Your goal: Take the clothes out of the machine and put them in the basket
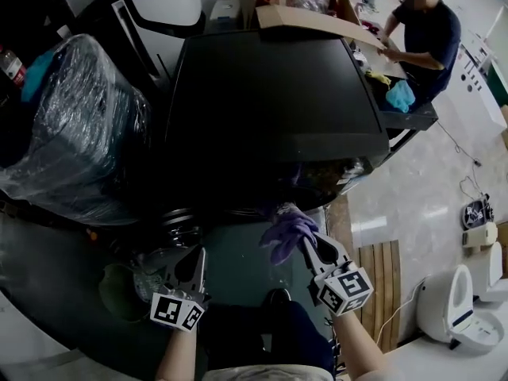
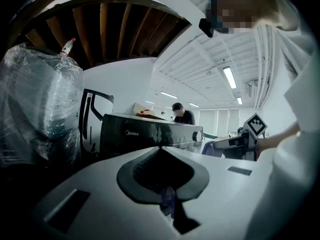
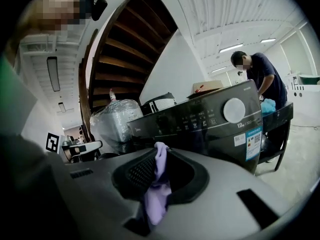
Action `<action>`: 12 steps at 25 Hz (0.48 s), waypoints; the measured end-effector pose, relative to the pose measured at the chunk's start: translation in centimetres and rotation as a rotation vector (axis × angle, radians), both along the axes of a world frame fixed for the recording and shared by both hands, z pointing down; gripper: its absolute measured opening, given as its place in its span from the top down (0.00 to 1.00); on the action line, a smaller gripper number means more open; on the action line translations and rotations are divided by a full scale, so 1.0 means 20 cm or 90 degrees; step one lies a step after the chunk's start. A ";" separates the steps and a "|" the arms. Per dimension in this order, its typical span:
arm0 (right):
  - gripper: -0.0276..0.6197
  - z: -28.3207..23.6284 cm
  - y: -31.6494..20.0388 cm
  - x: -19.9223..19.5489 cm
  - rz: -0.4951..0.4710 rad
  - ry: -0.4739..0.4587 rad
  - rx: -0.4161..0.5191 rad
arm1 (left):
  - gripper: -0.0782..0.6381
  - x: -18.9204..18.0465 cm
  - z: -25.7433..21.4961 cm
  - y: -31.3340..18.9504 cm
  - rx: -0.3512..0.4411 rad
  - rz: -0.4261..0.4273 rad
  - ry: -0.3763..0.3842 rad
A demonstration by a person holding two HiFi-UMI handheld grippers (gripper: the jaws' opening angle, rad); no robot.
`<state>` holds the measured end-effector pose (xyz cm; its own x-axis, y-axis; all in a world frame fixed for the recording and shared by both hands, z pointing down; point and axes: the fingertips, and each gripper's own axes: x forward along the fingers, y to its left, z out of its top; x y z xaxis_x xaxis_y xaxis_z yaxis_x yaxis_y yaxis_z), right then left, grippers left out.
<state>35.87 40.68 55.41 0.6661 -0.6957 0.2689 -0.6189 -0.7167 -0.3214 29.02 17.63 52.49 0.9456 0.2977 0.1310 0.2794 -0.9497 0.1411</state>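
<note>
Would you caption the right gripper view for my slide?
Right gripper, jaws shut on a lilac cloth, faces the washing machine.

The washing machine [image 1: 278,94] stands before me, a wrapped bundle [image 1: 71,125] on its left, a cardboard box [image 1: 305,6] behind it and a person [image 1: 425,30] at its far right. Nearer me, my left gripper [image 1: 198,254] and right gripper [image 1: 305,240] sit side by side, apart. A cloth [image 1: 287,230] lies between the right one's jaws and, I think, a scrap [image 2: 167,200] between the left's.

Pale polished floor [image 1: 429,197] with wooden slats [image 1: 379,284] at right; wooden staircase [image 3: 125,49] under a white ribbed ceiling [image 2: 210,59] lit by strip lights [image 2: 230,77]; plastic-wrapped bundle [image 1: 75,125] at left; white wall [image 2: 120,79]; person [image 1: 425,30] at a far table [image 1: 409,117].
</note>
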 end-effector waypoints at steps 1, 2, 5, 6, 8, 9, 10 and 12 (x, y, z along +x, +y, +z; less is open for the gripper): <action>0.88 -0.05 0.00 0.00 0.000 -0.002 -0.001 | 0.86 0.01 -0.06 -0.01 0.003 -0.002 0.000; 0.88 -0.11 0.00 -0.01 -0.001 -0.005 0.000 | 0.86 0.01 -0.12 -0.01 0.004 -0.003 0.000; 0.88 -0.27 0.01 -0.03 -0.002 -0.016 0.001 | 0.86 0.02 -0.31 -0.03 0.006 -0.009 -0.004; 0.88 -0.32 0.01 -0.04 -0.002 -0.023 0.002 | 0.86 0.02 -0.36 -0.02 0.006 -0.011 -0.006; 0.88 -0.43 0.02 -0.05 -0.001 -0.037 0.008 | 0.86 0.03 -0.48 -0.02 0.008 -0.012 -0.006; 0.88 -0.48 0.02 -0.06 -0.001 -0.040 0.010 | 0.86 0.03 -0.53 -0.02 0.009 -0.012 -0.006; 0.88 -0.53 0.02 -0.07 -0.003 -0.040 0.010 | 0.86 0.02 -0.58 -0.02 0.009 -0.014 -0.006; 0.88 -0.63 0.03 -0.09 -0.007 -0.041 0.009 | 0.86 0.01 -0.67 -0.02 -0.003 -0.022 -0.010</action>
